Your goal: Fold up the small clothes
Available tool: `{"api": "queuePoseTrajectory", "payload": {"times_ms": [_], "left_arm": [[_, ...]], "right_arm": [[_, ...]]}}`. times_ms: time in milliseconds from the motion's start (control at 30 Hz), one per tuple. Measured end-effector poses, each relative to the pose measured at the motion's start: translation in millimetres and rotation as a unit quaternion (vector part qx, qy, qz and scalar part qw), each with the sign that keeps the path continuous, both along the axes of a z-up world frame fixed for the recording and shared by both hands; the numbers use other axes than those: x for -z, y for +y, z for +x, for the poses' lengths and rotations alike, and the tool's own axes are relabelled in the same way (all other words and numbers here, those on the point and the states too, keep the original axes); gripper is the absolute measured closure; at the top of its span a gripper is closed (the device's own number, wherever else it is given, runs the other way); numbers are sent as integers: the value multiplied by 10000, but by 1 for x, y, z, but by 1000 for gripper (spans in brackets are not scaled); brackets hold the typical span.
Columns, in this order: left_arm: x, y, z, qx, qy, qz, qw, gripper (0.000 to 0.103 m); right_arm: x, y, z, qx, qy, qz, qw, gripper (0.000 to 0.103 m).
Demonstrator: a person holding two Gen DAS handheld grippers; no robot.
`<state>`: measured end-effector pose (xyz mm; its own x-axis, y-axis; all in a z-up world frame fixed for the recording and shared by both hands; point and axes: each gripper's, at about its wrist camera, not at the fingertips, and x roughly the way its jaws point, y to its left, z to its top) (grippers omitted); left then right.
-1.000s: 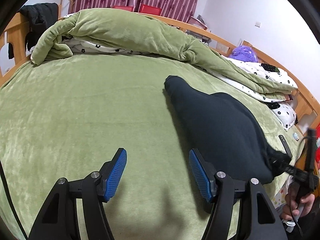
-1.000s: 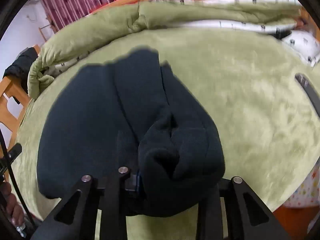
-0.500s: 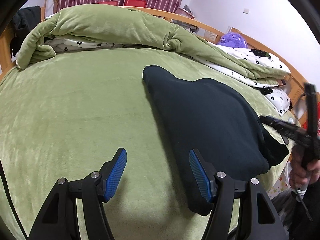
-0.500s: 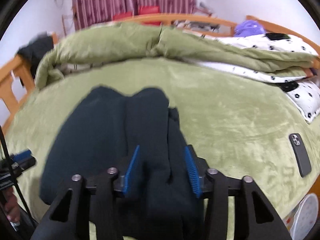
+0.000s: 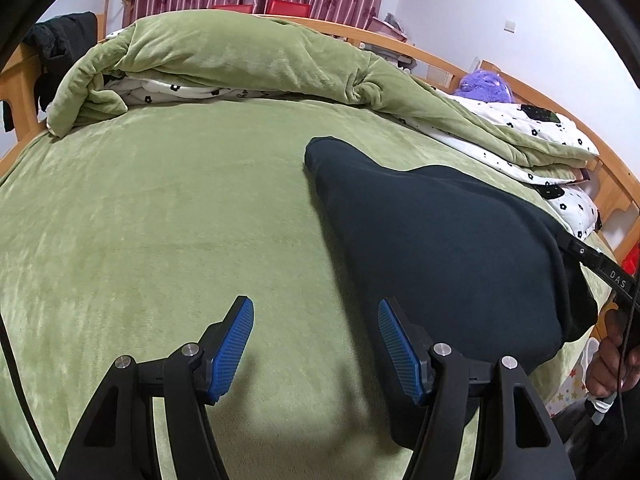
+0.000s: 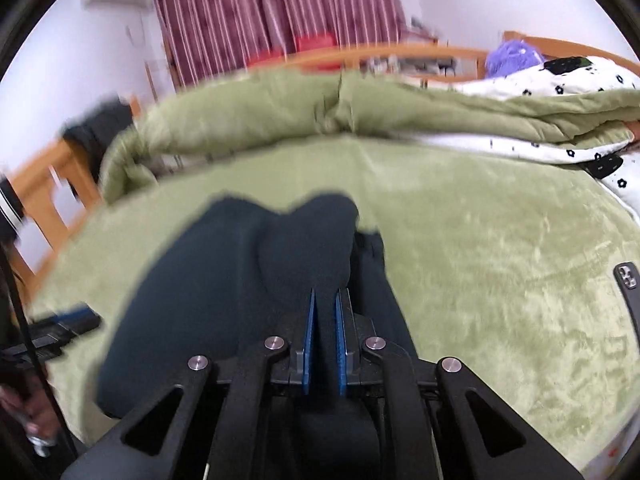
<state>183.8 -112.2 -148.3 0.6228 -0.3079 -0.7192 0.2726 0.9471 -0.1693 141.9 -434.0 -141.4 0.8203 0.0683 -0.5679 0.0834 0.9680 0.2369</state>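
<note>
A dark navy garment [image 5: 440,248] lies on the green bed cover [image 5: 160,220], folded lengthwise. My left gripper [image 5: 314,316] is open and empty, hovering over the cover just left of the garment. In the right wrist view the same garment [image 6: 248,280] lies under my right gripper [image 6: 324,300], whose blue pads stand close together on a fold of the dark cloth. The right gripper's body [image 5: 600,268] shows at the garment's right edge in the left wrist view.
A rolled green duvet [image 5: 240,52] with a white flowered lining lies along the back of the bed. The wooden bed frame [image 5: 612,184] rings it. A phone [image 6: 628,292] lies on the cover at the right. A purple plush [image 5: 486,86] sits far back.
My right gripper opened, dropped the bunched cloth, then closed its pads again on a fold of the garment. The left gripper stayed open and shifted slightly.
</note>
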Motion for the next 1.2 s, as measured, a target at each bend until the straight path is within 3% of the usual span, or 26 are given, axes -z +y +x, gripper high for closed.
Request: {"api": "queuePoseTrajectory", "payload": {"times_ms": [100, 233, 300, 367, 533, 700, 900, 1067, 1167, 1200], "left_arm": [[-2, 1, -2, 1, -27, -23, 10000, 40], [-7, 1, -5, 29, -79, -32, 10000, 40], [-8, 1, -7, 37, -98, -9, 9999, 40], [-9, 0, -9, 53, -119, 15, 9999, 40], [-10, -2, -11, 90, -113, 33, 9999, 40], [-9, -4, -10, 204, -45, -91, 9997, 40], [-5, -17, -5, 355, 116, -259, 9990, 40], [-1, -28, 1, 444, 242, -407, 9979, 40], [2, -35, 1, 518, 249, -377, 9976, 40], [2, -36, 0, 532, 242, -363, 9976, 40]], "right_arm": [[13, 5, 10, 156, 276, -391, 9987, 94], [50, 12, 33, 440, 1209, -837, 9882, 93], [60, 13, 35, 491, 1410, -908, 9846, 93], [58, 12, 33, 569, 1339, -994, 9843, 88], [48, -5, 18, 846, 1176, -759, 9865, 62], [40, -21, 3, 927, 1006, -355, 9900, 49], [39, -26, 7, 657, 1001, 65, 9928, 44], [40, -15, 18, 451, 986, -159, 9940, 44], [47, -5, 24, 239, 1045, -518, 9929, 68], [48, -4, 24, 177, 1052, -551, 9928, 81]]}}
